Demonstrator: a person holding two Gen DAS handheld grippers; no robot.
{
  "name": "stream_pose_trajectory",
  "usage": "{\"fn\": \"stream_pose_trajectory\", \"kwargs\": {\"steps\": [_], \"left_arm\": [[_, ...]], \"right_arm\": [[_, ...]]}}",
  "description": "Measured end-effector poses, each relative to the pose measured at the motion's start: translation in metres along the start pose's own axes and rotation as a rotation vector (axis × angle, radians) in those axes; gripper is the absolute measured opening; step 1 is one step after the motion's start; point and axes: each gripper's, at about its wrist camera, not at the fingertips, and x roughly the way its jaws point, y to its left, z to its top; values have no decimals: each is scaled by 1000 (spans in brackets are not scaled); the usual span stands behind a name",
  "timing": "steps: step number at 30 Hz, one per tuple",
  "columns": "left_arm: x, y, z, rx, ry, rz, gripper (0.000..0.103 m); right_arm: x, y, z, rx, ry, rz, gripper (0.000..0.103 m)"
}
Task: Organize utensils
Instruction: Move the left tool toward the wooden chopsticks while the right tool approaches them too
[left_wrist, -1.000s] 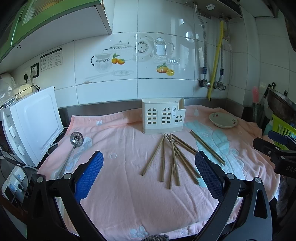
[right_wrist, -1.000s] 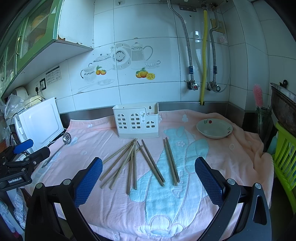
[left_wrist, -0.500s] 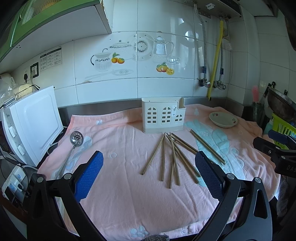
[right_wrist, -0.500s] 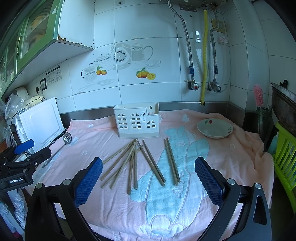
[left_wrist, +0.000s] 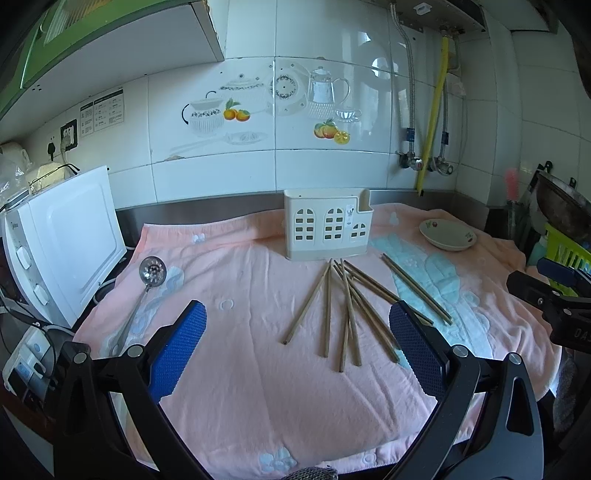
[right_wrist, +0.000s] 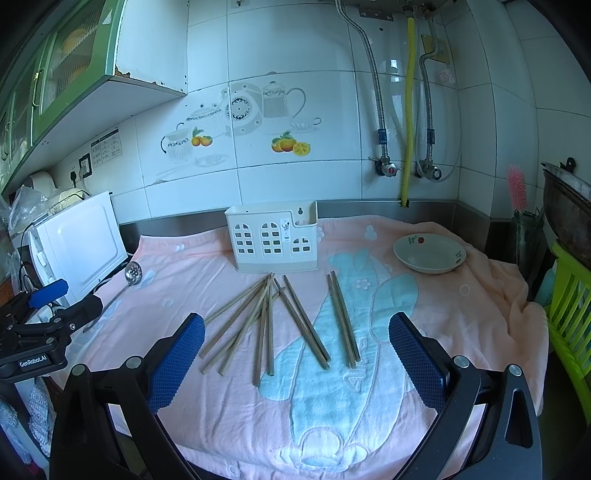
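Observation:
Several wooden chopsticks (left_wrist: 345, 310) lie fanned out on a pink towel (left_wrist: 240, 369); they also show in the right wrist view (right_wrist: 280, 321). A white utensil holder (left_wrist: 327, 229) stands upright behind them, also in the right wrist view (right_wrist: 273, 236). A metal slotted ladle (left_wrist: 147, 284) lies at the left, also in the right wrist view (right_wrist: 125, 280). My left gripper (left_wrist: 295, 334) is open and empty above the towel's near part. My right gripper (right_wrist: 295, 347) is open and empty, short of the chopsticks.
A white microwave (left_wrist: 62, 240) stands at the left edge. A shallow bowl (right_wrist: 428, 253) sits at the back right of the towel. A green basket (right_wrist: 569, 317) and a dark wok (right_wrist: 569, 206) are at the far right. Pipes (right_wrist: 408, 110) run down the tiled wall.

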Motion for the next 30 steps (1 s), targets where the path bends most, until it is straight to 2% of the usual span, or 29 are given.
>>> {"fn": "stream_pose_trajectory", "kwargs": {"steps": [17,30], "left_arm": [[20,-2,-7,1,54,1,98],[50,2,-11,-12,122,4,98]], "right_arm": [[19,-3,-7,13,37,3,97],[47,-4,-10,16,91,10,97]]}}
